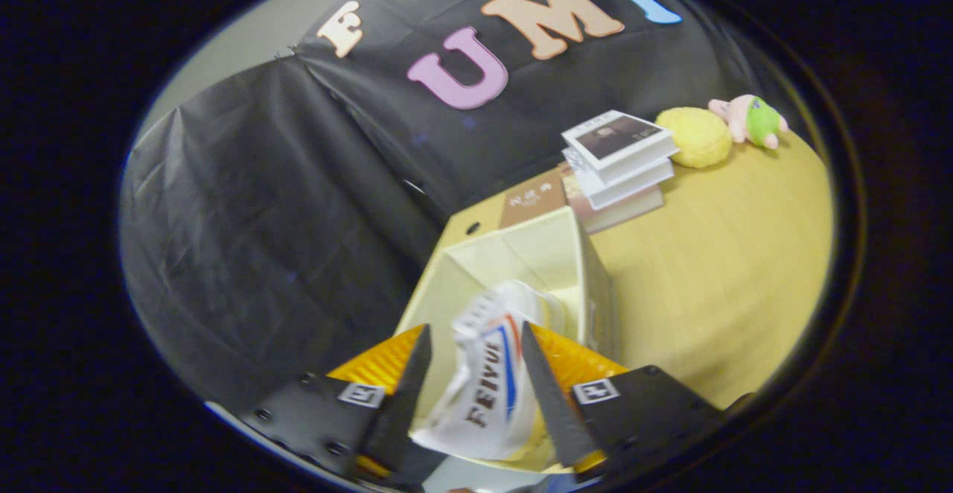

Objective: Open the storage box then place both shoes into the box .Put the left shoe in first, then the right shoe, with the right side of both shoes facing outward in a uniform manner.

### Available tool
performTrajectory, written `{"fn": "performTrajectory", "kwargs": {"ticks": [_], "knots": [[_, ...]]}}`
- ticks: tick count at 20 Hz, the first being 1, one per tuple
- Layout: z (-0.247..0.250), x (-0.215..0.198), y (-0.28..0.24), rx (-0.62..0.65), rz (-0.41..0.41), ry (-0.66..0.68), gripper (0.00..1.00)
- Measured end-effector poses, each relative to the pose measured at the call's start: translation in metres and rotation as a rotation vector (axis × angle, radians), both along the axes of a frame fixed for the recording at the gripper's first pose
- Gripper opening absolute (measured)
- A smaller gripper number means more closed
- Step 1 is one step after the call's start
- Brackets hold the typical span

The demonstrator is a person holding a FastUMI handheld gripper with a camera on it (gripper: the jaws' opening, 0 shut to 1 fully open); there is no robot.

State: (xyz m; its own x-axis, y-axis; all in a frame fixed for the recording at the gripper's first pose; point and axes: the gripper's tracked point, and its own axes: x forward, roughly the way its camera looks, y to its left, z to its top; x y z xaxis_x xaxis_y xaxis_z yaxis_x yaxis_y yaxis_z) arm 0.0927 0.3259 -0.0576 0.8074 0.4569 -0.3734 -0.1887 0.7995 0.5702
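Observation:
A white canvas shoe [488, 374] with a red and blue stripe sits between my two fingers, both pressing on its sides. My gripper [475, 363] is shut on it, holding it over the open mouth of the pale cream storage box [551, 251]. The shoe's toe points down into the box's inside. The box stands open on the wooden table [730, 269], with its flap [476, 221] folded back toward the black cloth wall. The view is tilted, so the table slopes.
A stack of books [618, 165] lies just beyond the box. A yellow plush [696, 135] and a pink and green plush toy [752, 121] rest behind the books. The black cloth wall stands close on the box's left.

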Motion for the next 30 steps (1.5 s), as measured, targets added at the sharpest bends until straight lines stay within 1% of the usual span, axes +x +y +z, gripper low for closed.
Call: {"fn": "performTrajectory", "kwargs": {"ticks": [1, 3, 6, 8, 10, 13, 15, 17, 19, 24, 26, 29, 30], "knots": [[0.012, -0.001, -0.002, 0.007, -0.011, -0.027, 0.59], [0.021, -0.001, -0.016, -0.007, -0.029, -0.076, 0.68], [0.025, -0.006, -0.042, -0.032, -0.055, -0.114, 0.82], [0.024, -0.01, -0.065, -0.071, -0.079, -0.14, 0.91], [0.023, -0.016, -0.091, -0.139, -0.112, -0.186, 1.0], [0.024, -0.03, -0.127, -0.258, -0.155, -0.269, 1.0], [0.028, -0.04, -0.156, -0.362, -0.212, -0.347, 1.0], [0.032, -0.051, -0.173, -0.424, -0.255, -0.413, 1.0], [0.037, -0.06, -0.178, -0.466, -0.262, -0.47, 1.0], [0.049, -0.075, -0.178, -0.632, -0.263, -0.597, 1.0], [0.045, -0.079, -0.163, -0.619, -0.239, -0.605, 1.0], [0.043, -0.089, -0.145, -0.54, -0.218, -0.611, 1.0], [0.042, -0.091, -0.145, -0.536, -0.218, -0.616, 1.0]]}}
